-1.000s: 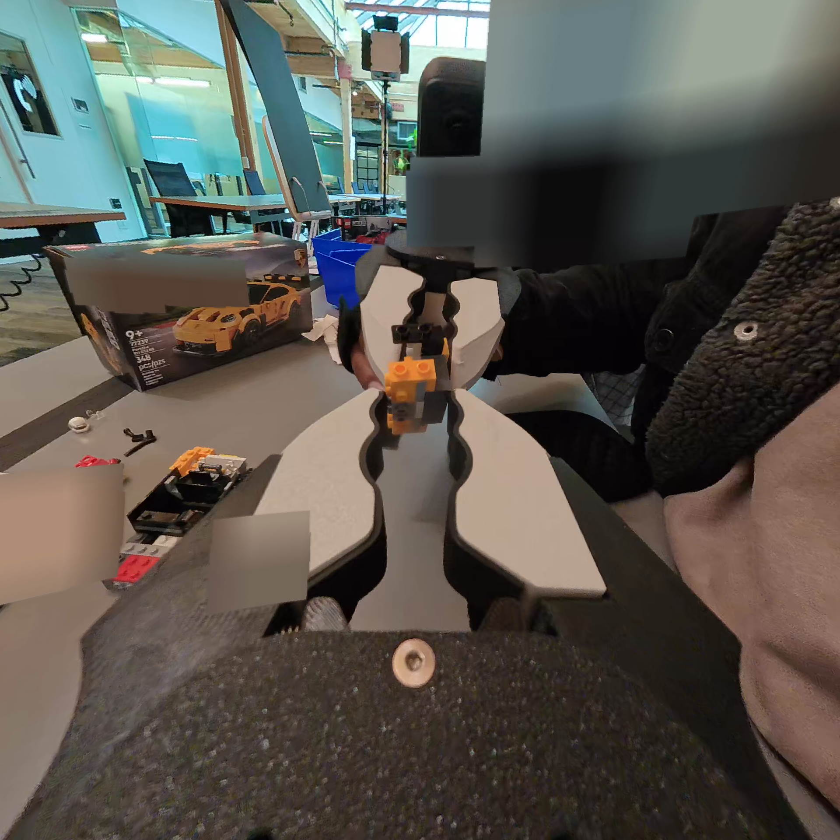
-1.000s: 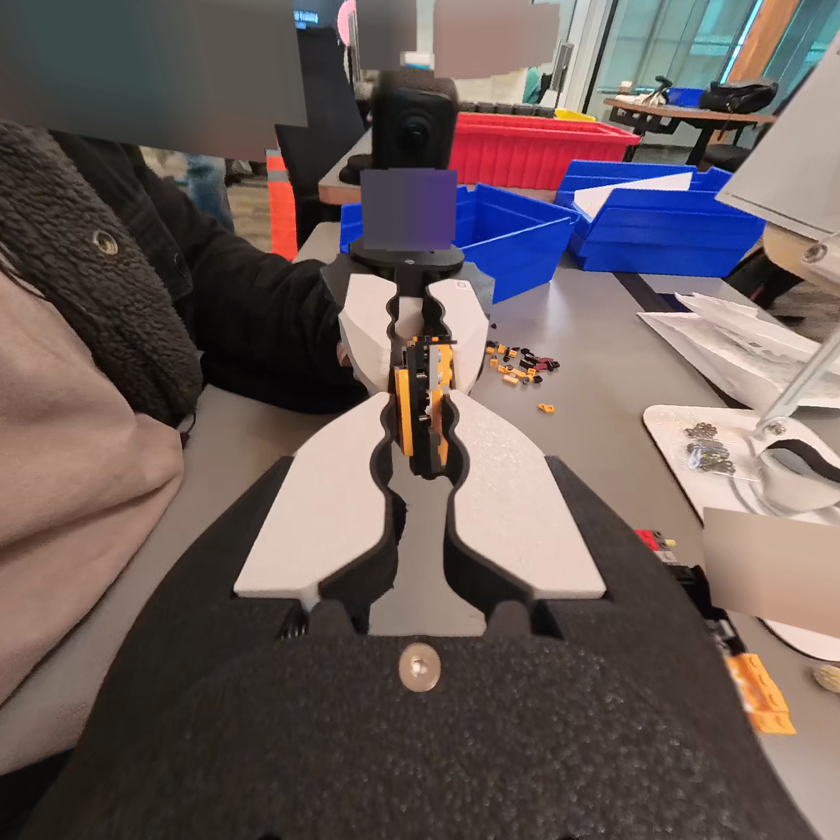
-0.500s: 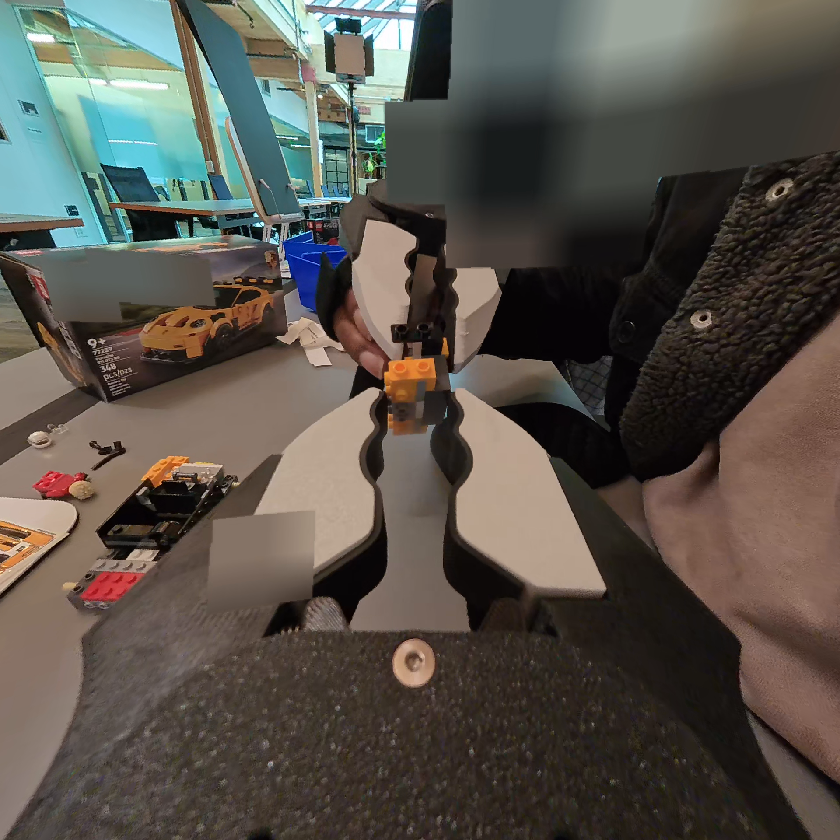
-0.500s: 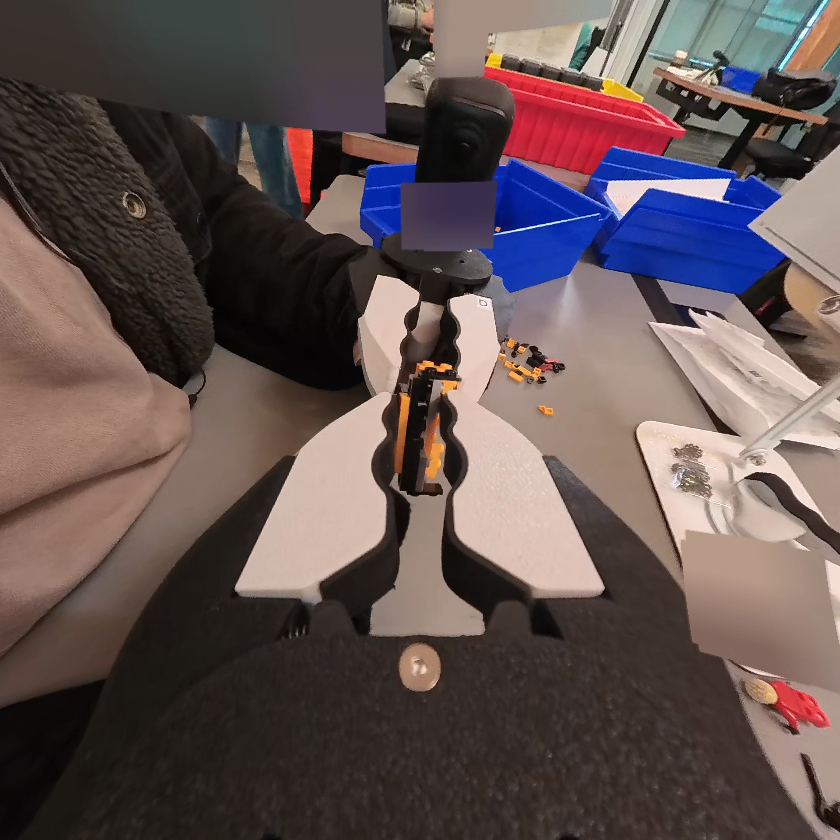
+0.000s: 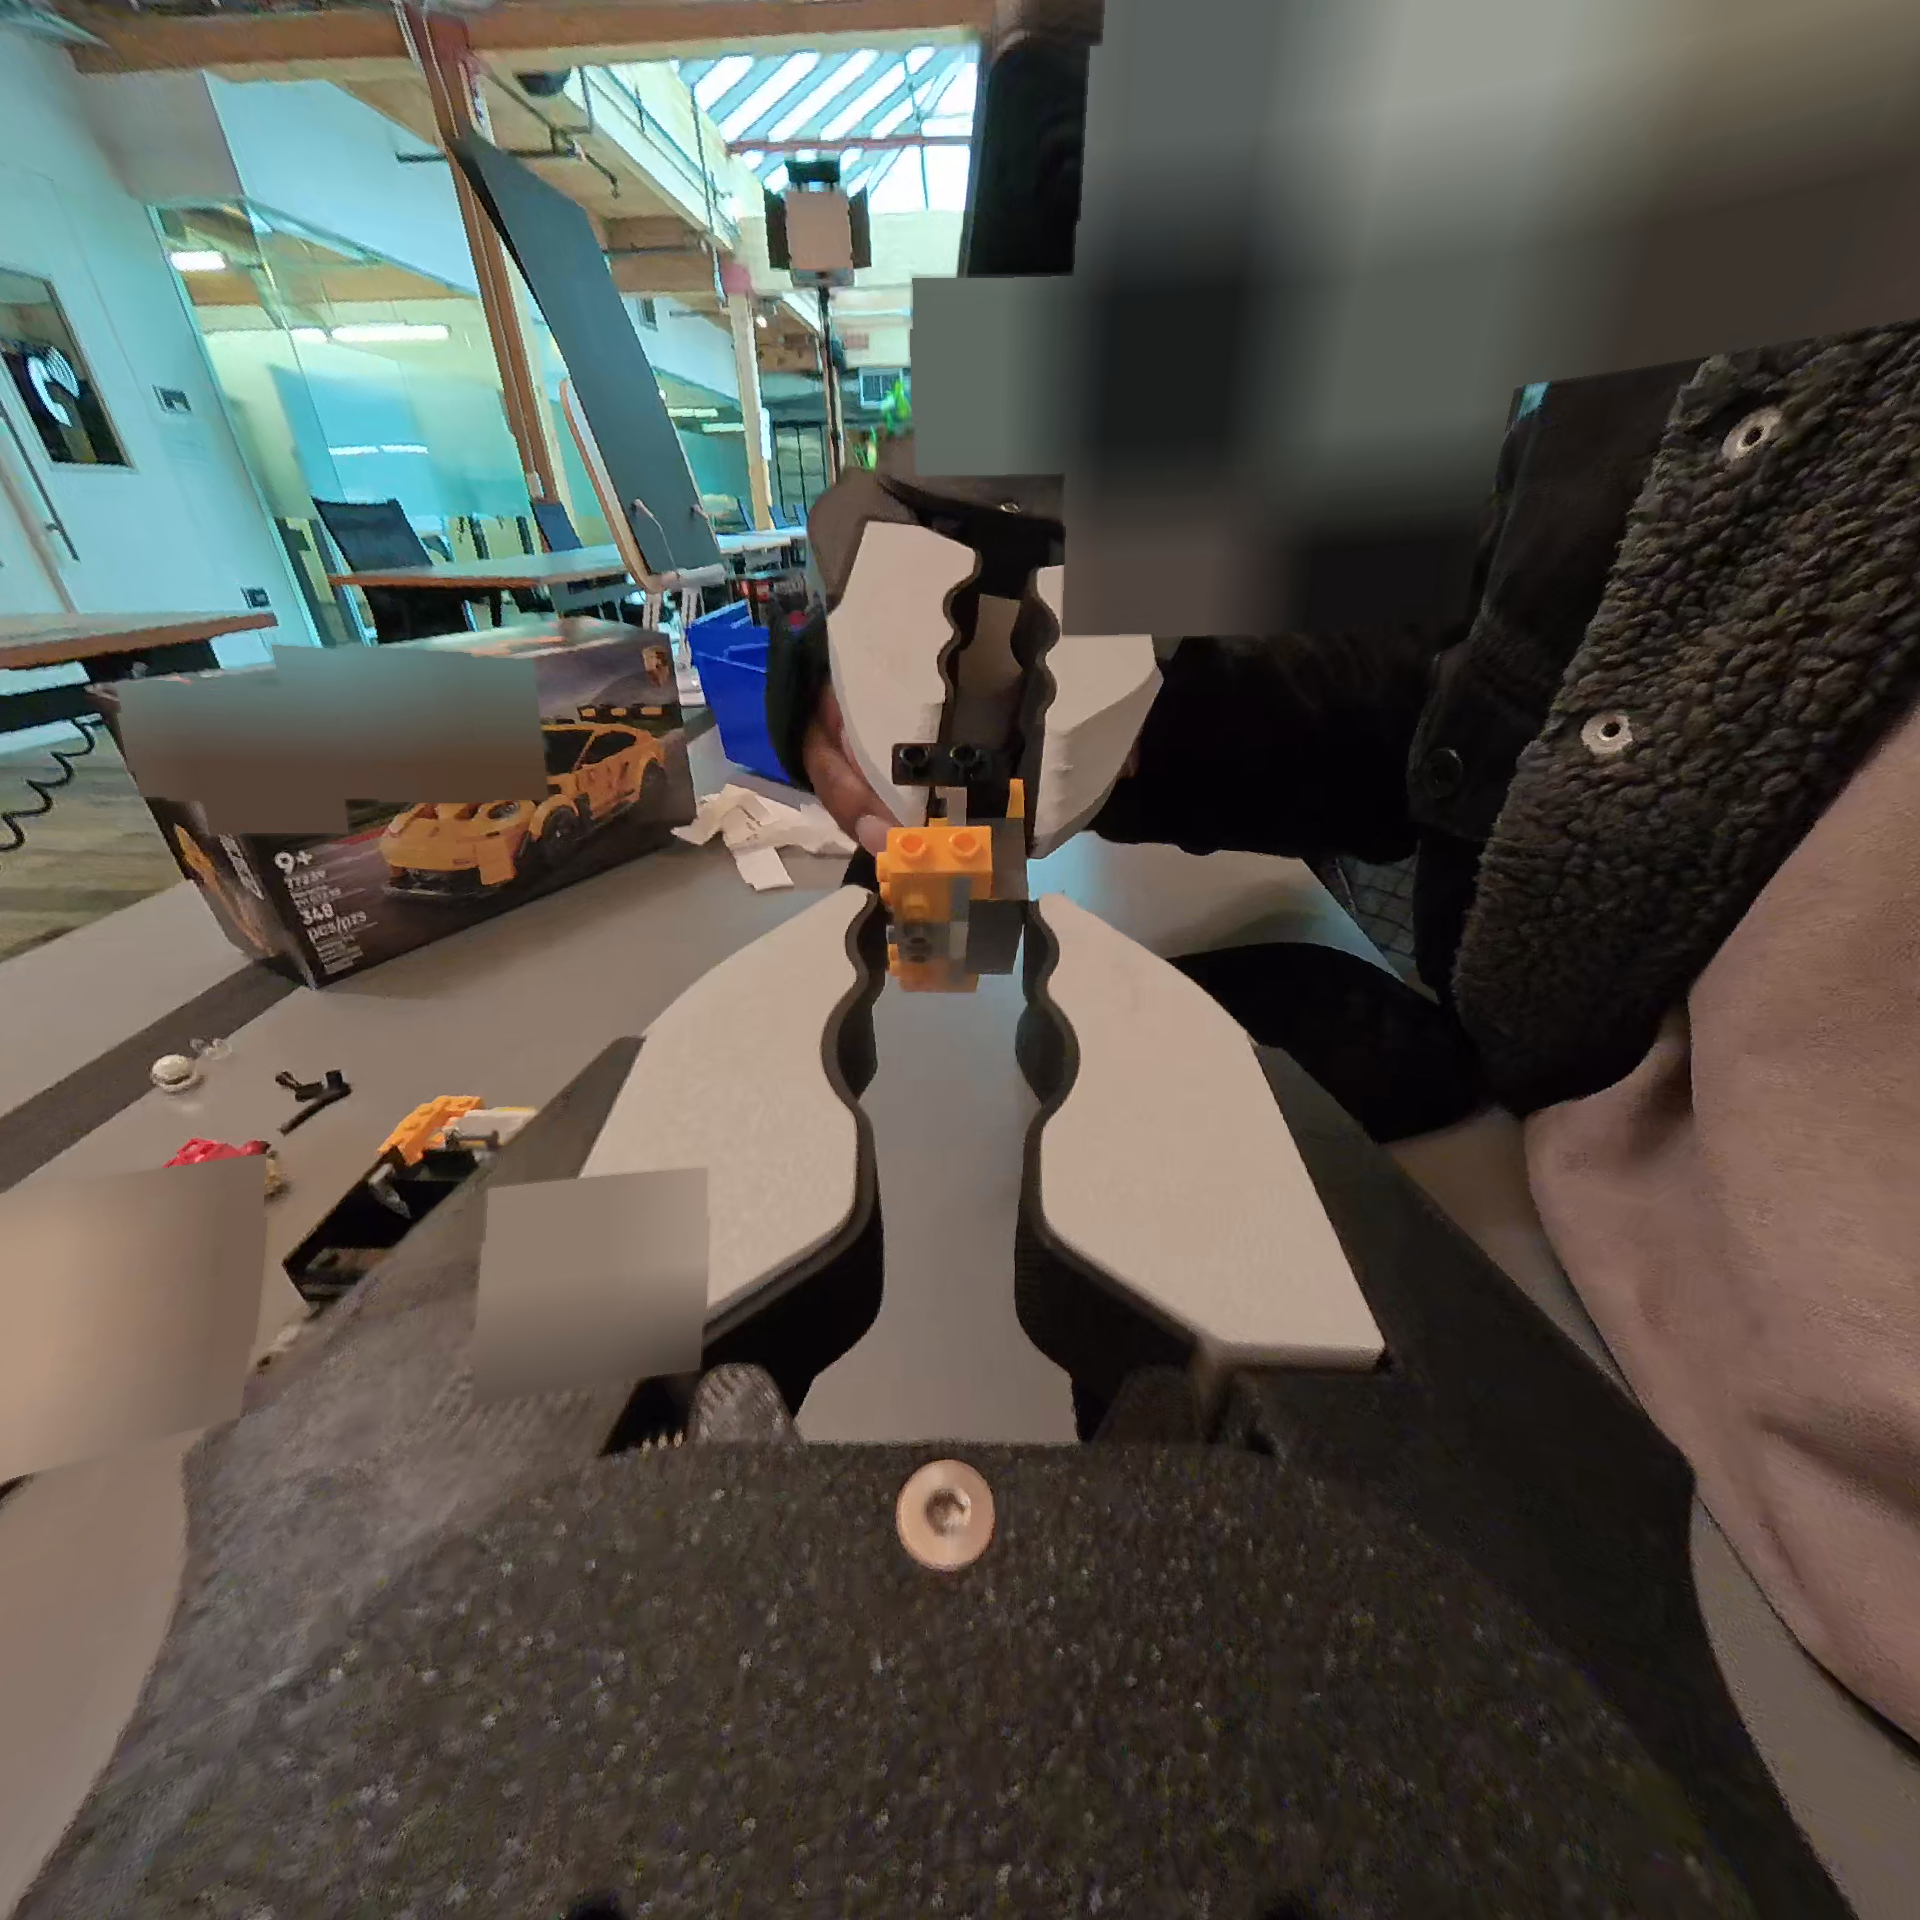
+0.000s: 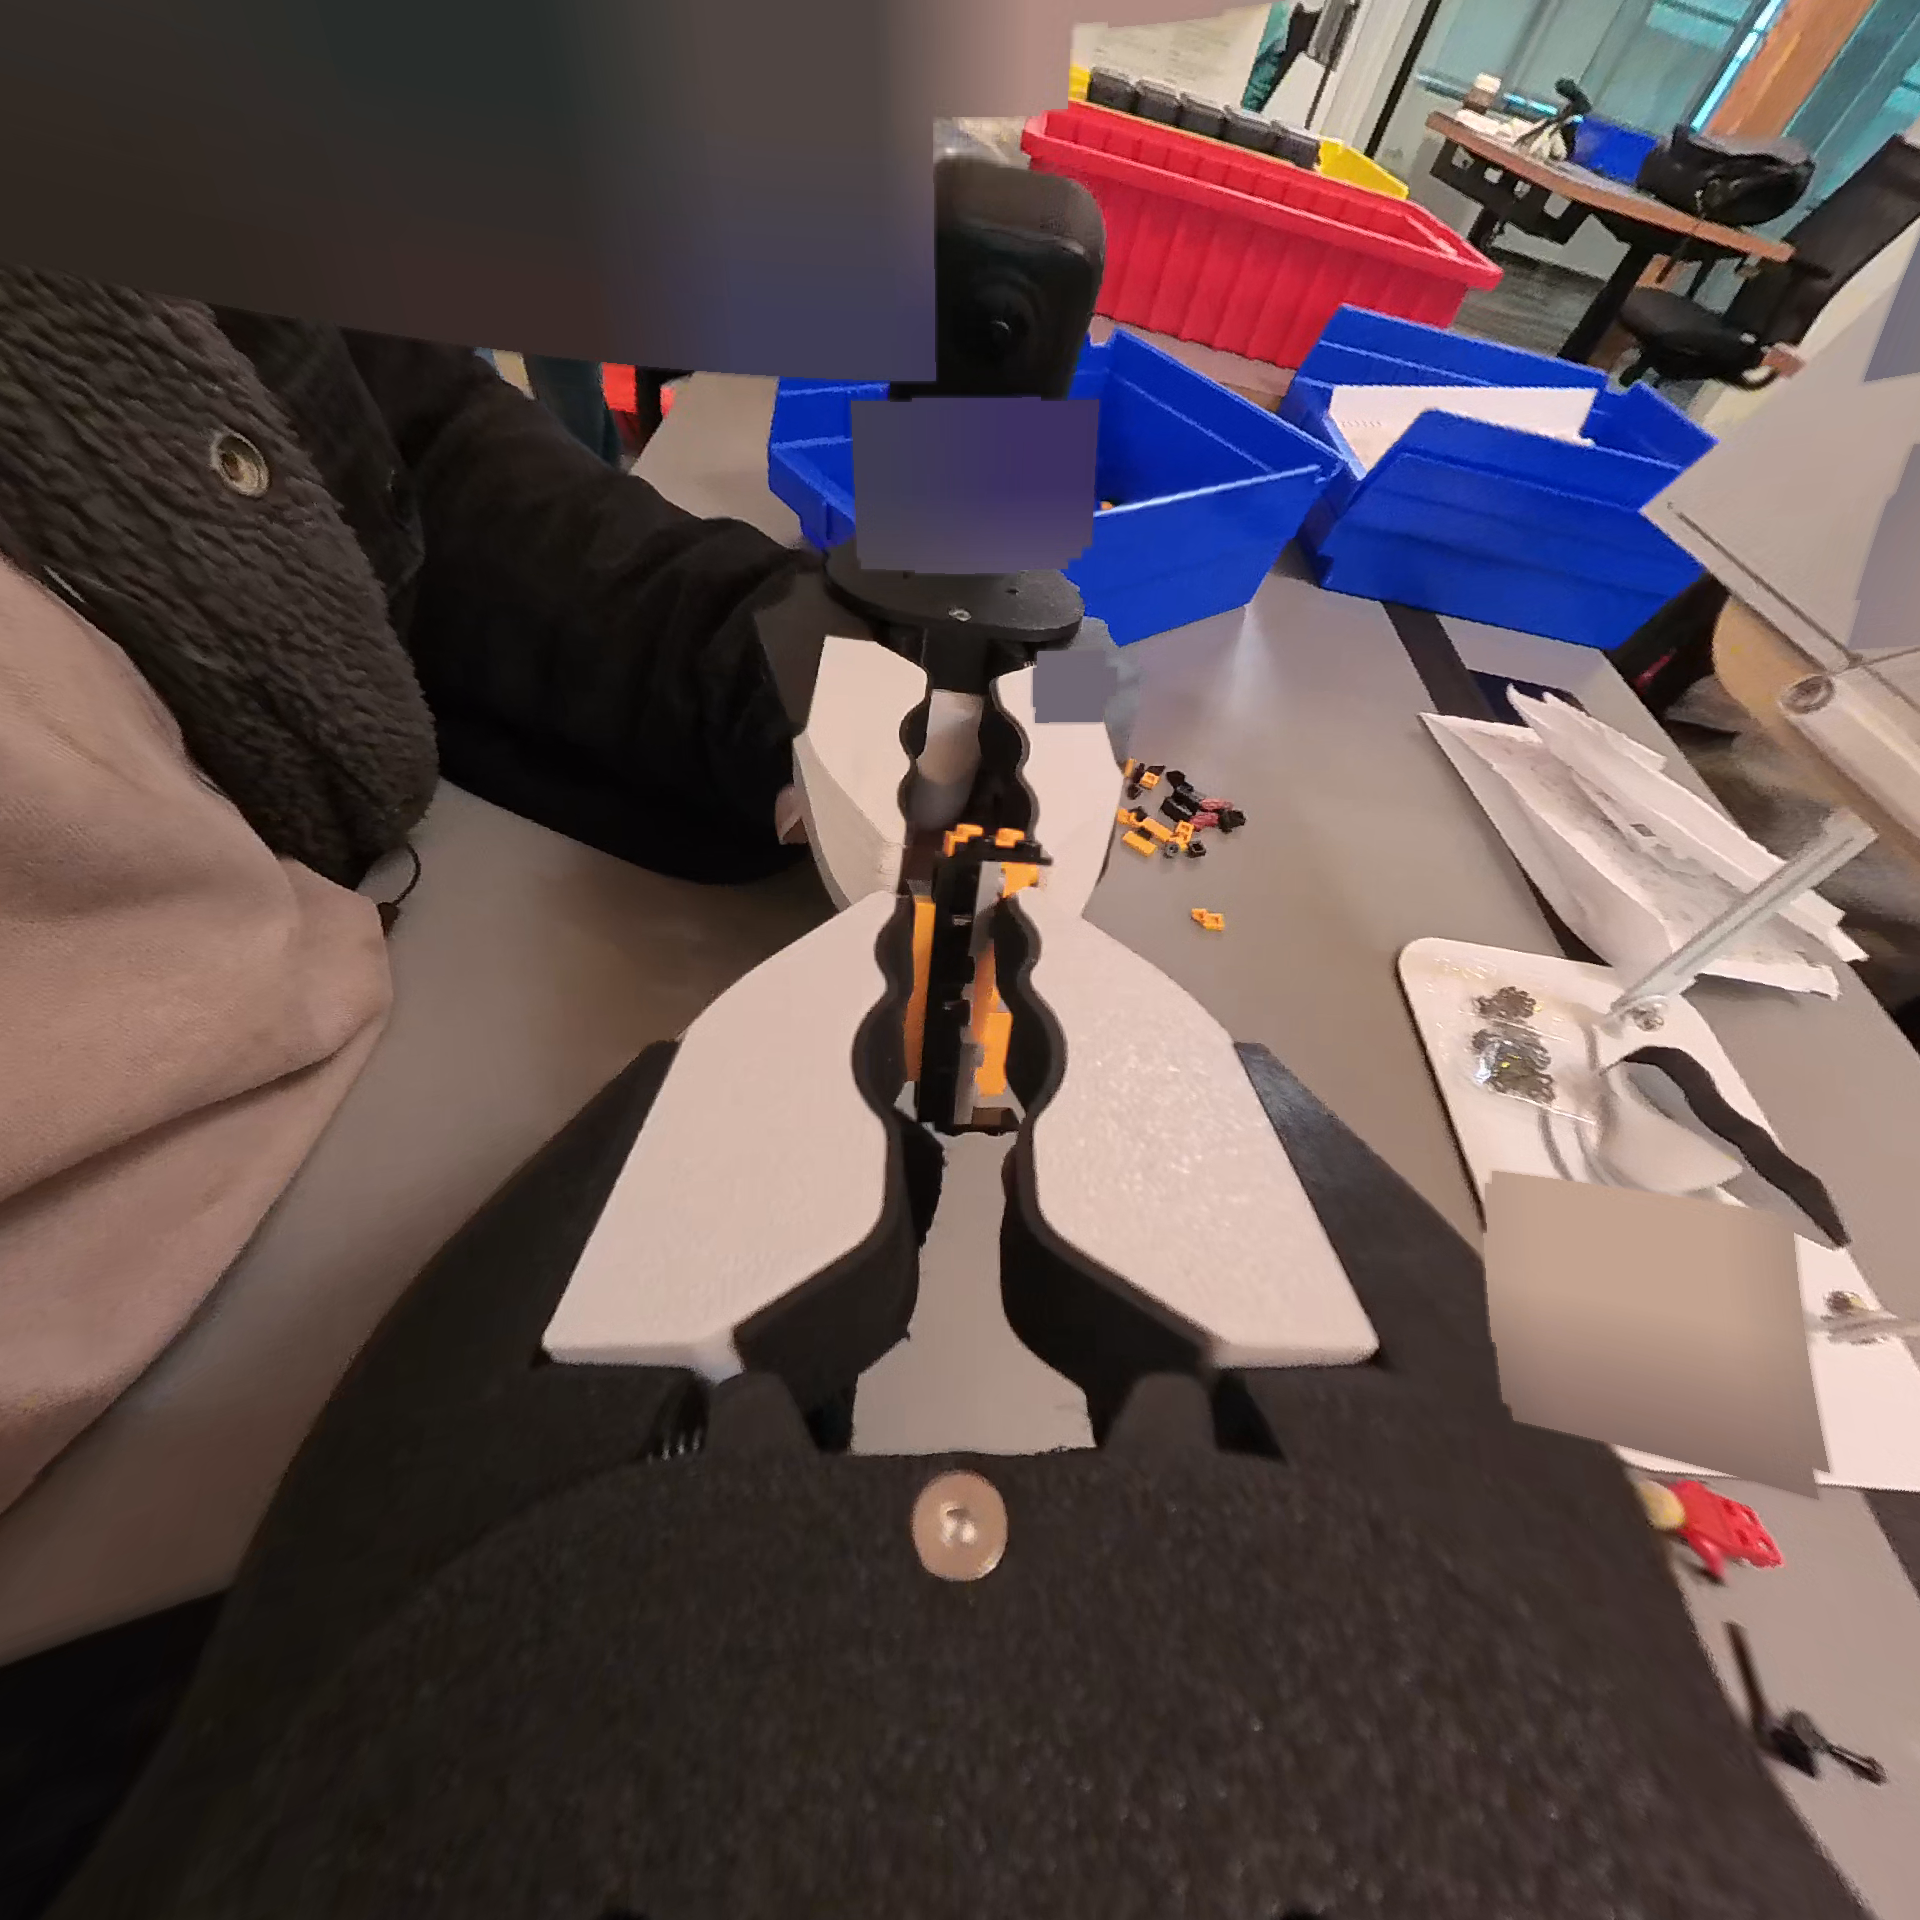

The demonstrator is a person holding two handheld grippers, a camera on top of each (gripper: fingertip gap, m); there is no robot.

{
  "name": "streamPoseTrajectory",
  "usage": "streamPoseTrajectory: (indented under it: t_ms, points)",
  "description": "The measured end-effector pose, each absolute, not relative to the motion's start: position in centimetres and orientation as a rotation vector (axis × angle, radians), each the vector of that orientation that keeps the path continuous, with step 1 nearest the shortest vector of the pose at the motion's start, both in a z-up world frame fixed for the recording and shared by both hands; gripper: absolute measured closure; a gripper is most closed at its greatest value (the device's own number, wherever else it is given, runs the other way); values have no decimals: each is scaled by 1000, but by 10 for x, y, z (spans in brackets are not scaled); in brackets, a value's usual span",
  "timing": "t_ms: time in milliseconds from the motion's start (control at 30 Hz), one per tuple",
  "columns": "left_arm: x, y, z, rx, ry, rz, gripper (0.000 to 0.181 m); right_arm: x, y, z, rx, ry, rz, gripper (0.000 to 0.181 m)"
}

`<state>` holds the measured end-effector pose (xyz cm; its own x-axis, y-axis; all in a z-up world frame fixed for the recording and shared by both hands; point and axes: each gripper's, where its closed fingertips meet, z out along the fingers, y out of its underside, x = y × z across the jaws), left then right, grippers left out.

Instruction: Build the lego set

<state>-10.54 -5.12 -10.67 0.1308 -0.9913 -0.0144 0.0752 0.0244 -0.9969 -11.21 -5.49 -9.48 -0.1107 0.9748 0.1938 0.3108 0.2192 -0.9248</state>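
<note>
In the left wrist view my left gripper is shut on a small orange, grey and black lego sub-assembly, held above the grey table. My right gripper faces it tip to tip from above and holds a piece with a black two-hole end. In the right wrist view my right gripper is shut on a long black and orange lego strip lying along its jaws. The strip's far end meets the piece in the left gripper. Whether the two pieces are locked together is hidden.
A lego box, a half-built black chassis and small loose parts lie left of the left gripper. Blue bins, a red bin, loose bricks, papers and a white tray lie right. A person's body is close. My left and right fingertips are right by each other.
Both grippers have stayed tip to tip with their pieces. The pair has shifted slightly, and the strip now sits steeper and deeper between the right fingers.
</note>
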Motion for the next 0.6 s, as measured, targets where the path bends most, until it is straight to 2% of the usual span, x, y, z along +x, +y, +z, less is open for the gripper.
streamPoseTrajectory:
  t_ms: [400,600]
  points:
    - [-124,-68,-81,-988,962,-1500,156,-133,-72,-70,-1218,-1569,805,164]
    - [-127,-71,-77,-956,957,-1526,156,-137,-74,-66,-1226,-1523,867,163]
